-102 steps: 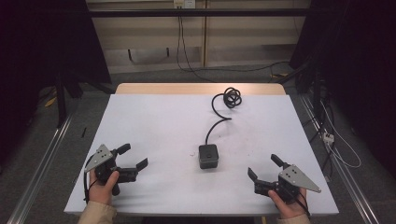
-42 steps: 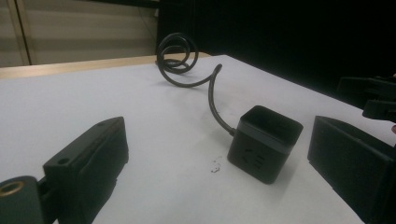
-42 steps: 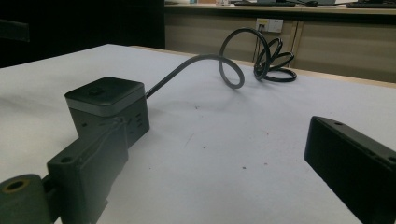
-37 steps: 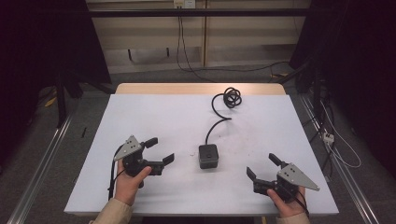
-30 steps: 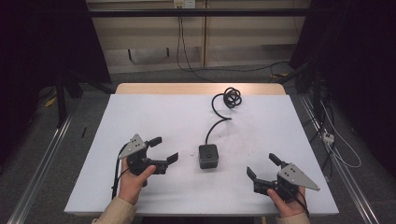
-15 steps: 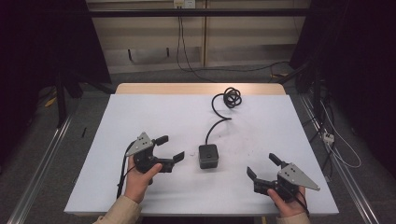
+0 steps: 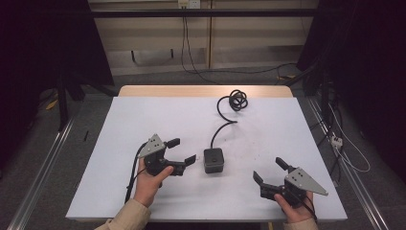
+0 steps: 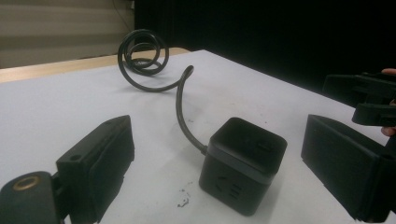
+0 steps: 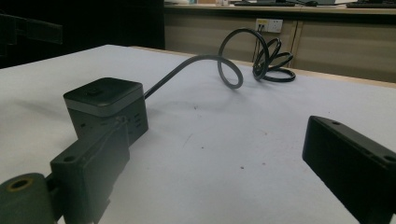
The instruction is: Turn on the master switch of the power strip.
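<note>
A black cube-shaped power socket [image 7: 213, 160] sits near the middle of the white table [image 7: 143, 115]. Its black cable [image 7: 221, 129] runs back to a coil [image 7: 237, 99] by the far edge. My left gripper [image 7: 183, 150] is open just left of the cube, its jaws pointing at it without touching. In the left gripper view the cube [image 8: 245, 163] stands between and just beyond the open jaws of my left gripper [image 8: 219, 135]. My right gripper [image 7: 268, 169] is open near the front right, apart from the cube. In the right gripper view the cube [image 9: 105, 105] lies behind the left jaw.
The cable's coil [image 9: 273, 56] lies near the table's wooden far edge [image 7: 201, 91]. Dark floor, metal rails and loose wires surround the table. The right gripper [image 8: 369, 93] shows at the far right of the left gripper view.
My left gripper has moved from the front left corner rightward across the table until its open jaws are close to the cube. The right gripper has stayed put.
</note>
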Demonstrator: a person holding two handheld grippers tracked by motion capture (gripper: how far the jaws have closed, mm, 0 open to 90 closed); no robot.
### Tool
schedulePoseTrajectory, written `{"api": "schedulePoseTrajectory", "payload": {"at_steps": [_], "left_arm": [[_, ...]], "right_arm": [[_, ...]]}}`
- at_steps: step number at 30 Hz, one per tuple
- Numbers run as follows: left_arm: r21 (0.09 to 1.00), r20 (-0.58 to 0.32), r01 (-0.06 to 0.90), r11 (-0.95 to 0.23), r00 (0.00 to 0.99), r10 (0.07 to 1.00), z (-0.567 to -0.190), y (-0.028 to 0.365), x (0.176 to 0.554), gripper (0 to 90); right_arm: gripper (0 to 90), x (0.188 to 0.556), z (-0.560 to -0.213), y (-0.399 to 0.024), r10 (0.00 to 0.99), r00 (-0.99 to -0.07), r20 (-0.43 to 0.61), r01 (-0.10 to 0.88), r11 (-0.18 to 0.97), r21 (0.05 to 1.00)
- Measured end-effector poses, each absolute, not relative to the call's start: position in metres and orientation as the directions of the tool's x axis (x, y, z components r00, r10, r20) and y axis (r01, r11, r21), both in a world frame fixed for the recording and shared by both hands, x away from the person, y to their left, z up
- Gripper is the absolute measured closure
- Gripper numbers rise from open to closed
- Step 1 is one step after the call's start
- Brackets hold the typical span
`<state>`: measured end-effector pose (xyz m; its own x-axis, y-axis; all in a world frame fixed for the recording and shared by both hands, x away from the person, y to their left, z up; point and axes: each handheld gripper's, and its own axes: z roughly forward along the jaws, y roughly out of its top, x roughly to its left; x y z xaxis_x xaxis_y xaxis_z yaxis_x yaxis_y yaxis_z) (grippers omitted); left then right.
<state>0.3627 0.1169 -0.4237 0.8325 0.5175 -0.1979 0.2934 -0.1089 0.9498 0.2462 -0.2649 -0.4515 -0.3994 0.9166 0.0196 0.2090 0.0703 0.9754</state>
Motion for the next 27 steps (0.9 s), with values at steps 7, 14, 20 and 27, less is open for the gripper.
{"api": "schedulePoseTrajectory", "payload": {"at_steps": [7,14,20,27], "left_arm": [[0.95,-0.194,0.29,-0.114,0.837,0.512,-0.423,0.113,0.364,10.5],[0.95,-0.186,0.286,-0.129,0.845,0.501,-0.423,0.107,0.365,14.1],[0.949,-0.184,0.284,-0.135,0.85,0.493,-0.423,0.103,0.366,18.5],[0.946,-0.189,0.29,-0.142,0.854,0.485,-0.422,0.1,0.368,25.3]], "right_arm": [[7.0,0.246,-0.451,-0.265,0.916,-0.4,0.018,0.208,0.072,0.975],[7.2,0.246,-0.451,-0.265,0.916,-0.401,0.018,0.208,0.072,0.975],[7.4,0.246,-0.451,-0.265,0.915,-0.402,0.018,0.208,0.072,0.975],[7.5,0.247,-0.452,-0.265,0.915,-0.403,0.017,0.208,0.073,0.975]]}}
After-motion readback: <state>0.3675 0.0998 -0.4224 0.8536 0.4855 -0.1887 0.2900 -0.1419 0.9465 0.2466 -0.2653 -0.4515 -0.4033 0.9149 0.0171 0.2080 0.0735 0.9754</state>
